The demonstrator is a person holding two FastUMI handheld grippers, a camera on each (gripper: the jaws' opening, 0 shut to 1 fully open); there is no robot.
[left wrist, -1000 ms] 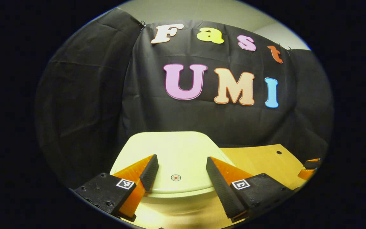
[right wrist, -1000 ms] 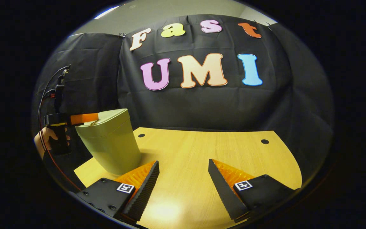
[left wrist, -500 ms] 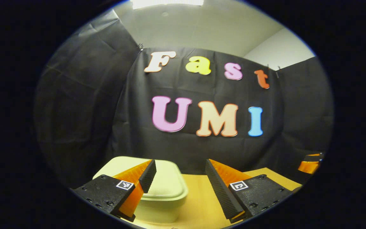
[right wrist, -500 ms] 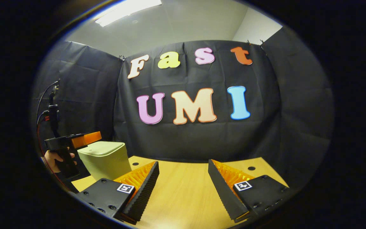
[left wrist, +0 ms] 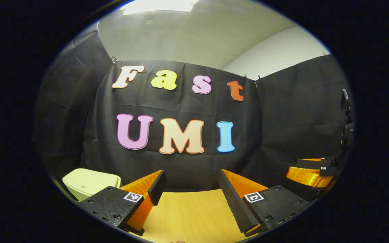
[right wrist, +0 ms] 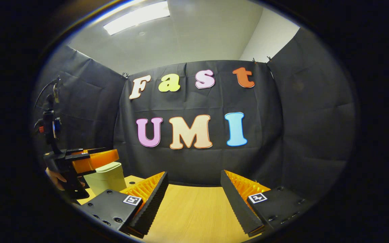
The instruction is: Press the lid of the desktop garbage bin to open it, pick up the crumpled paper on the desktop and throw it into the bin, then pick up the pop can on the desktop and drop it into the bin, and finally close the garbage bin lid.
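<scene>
The pale green garbage bin (left wrist: 86, 182) stands at the lower left in the left gripper view with its lid down. In the right gripper view the bin (right wrist: 108, 177) stands at the left on the wooden desktop (right wrist: 194, 216). My left gripper (left wrist: 191, 184) is open with nothing between its fingers; it points past the bin's right side, over the desktop (left wrist: 187, 212). My right gripper (right wrist: 194, 185) is open too and holds nothing. The left gripper (right wrist: 93, 158) also appears at the left of the right gripper view, just in front of the bin, held by a hand (right wrist: 57, 177).
Black cloth walls close the booth behind and on both sides. The other gripper (left wrist: 311, 170) shows at the right edge of the left gripper view. A small hole (right wrist: 132, 182) marks the desktop near the bin.
Both grippers have tilted up and drawn back from the bin. The left one has swung right, so the bin slid from between its fingers to the lower left. The lid stays down.
</scene>
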